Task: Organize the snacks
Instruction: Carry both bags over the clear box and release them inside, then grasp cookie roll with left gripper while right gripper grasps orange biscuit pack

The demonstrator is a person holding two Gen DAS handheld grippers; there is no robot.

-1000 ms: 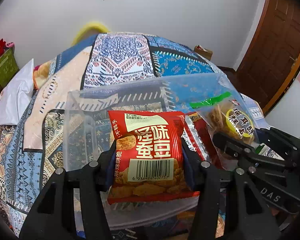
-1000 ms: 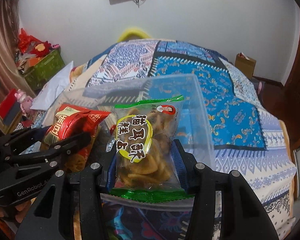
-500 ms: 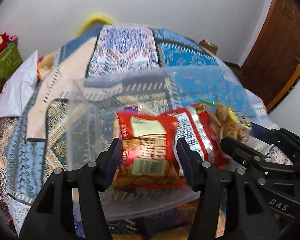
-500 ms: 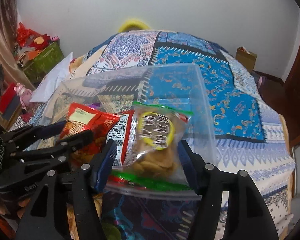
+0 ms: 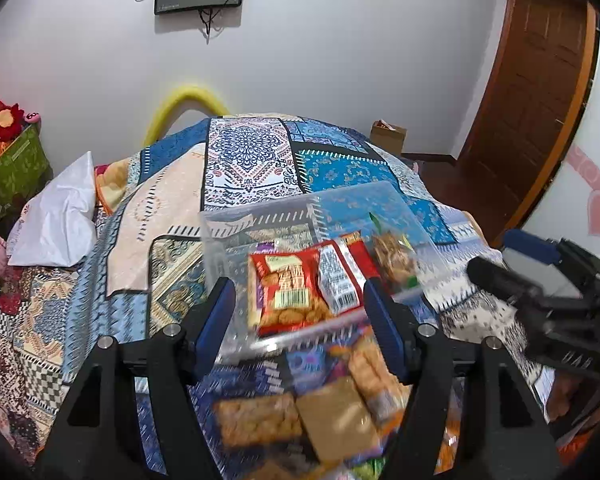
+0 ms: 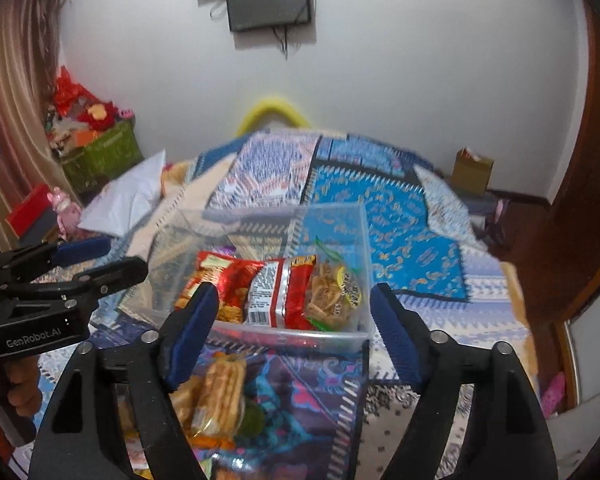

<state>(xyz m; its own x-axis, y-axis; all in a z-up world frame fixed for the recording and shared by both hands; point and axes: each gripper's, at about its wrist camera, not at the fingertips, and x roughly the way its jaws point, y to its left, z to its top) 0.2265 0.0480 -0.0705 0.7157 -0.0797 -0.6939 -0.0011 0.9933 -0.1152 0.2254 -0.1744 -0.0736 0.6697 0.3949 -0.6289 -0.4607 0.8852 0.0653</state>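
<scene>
Now both tools hang over the bed (image 5: pixel 256 160), each with its jaws apart and nothing between them. The left tool (image 5: pixel 300 308) has just been opening, and the red pack (image 5: pixel 286 296) lies in the clear bin (image 5: pixel 220 248) beyond its pads, untouched. The right tool (image 6: pixel 294 320) has just been opening too, wider than the left; the crisps bag (image 6: pixel 332 294) with the green edge lies in the bin's right end, clear of its fingers. Between those two packs, a second red pack (image 6: pixel 278 296) lies with its white back and barcode up. The bin sits on the patterned quilt (image 6: pixel 404 216). Nearer than the bin, just under both tools, loose snacks (image 5: pixel 296 416) lie on the quilt in a blurred heap; I make out biscuit packs and cannot tell the rest. A white pillow (image 5: pixel 56 216) lies at the bed's left edge, well apart from the bin.
</scene>
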